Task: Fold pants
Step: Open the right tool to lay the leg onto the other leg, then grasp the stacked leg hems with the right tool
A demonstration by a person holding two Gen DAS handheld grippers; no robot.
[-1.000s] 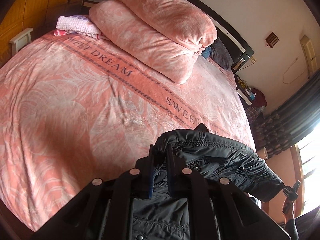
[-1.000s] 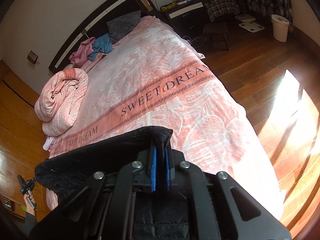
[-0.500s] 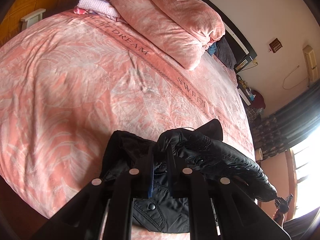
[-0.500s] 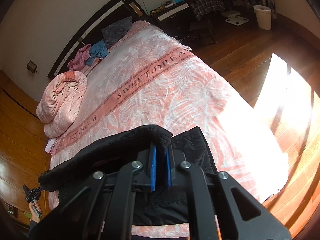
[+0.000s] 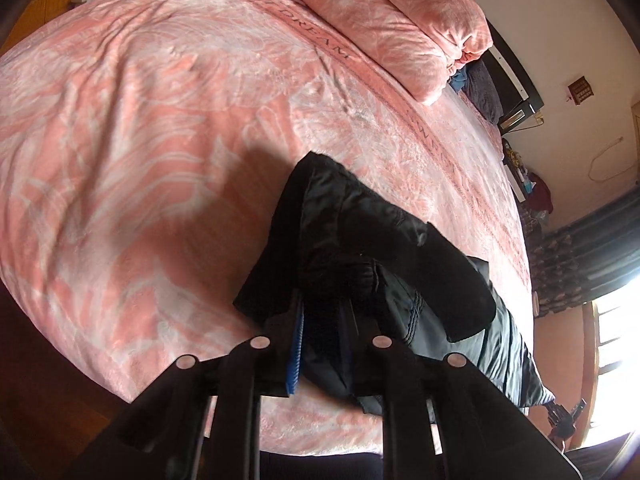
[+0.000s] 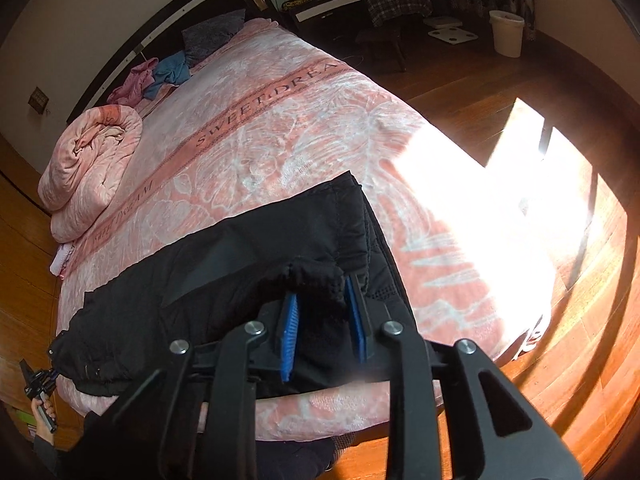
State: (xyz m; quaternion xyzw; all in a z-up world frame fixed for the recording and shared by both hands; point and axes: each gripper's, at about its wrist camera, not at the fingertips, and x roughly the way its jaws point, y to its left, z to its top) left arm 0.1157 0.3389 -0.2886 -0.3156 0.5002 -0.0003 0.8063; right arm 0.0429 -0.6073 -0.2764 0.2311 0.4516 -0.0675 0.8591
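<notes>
The black padded pants [image 5: 360, 240] lie folded along the near edge of the pink bed [image 5: 140, 120], also in the right wrist view [image 6: 260, 248]. My left gripper [image 5: 322, 320] stands open around one end of the pants, blue pads apart with dark cloth bunched between them. My right gripper [image 6: 322, 312] stands open around the other end, a fold of cloth loose between its blue pads [image 6: 290, 324]. The left gripper also shows small at the far left of the right wrist view [image 6: 38, 380].
A rolled pink duvet [image 5: 400, 12] lies near the headboard, also in the right wrist view [image 6: 92, 164]. Loose clothes [image 6: 160, 76] and a grey pillow [image 6: 212, 36] lie by the headboard. Wooden floor [image 6: 560, 240] and a white bin [image 6: 506, 34] are at the right.
Both grippers have come down to the near edge of the bed and opened. The pants, held up before, now lie on the bedspread.
</notes>
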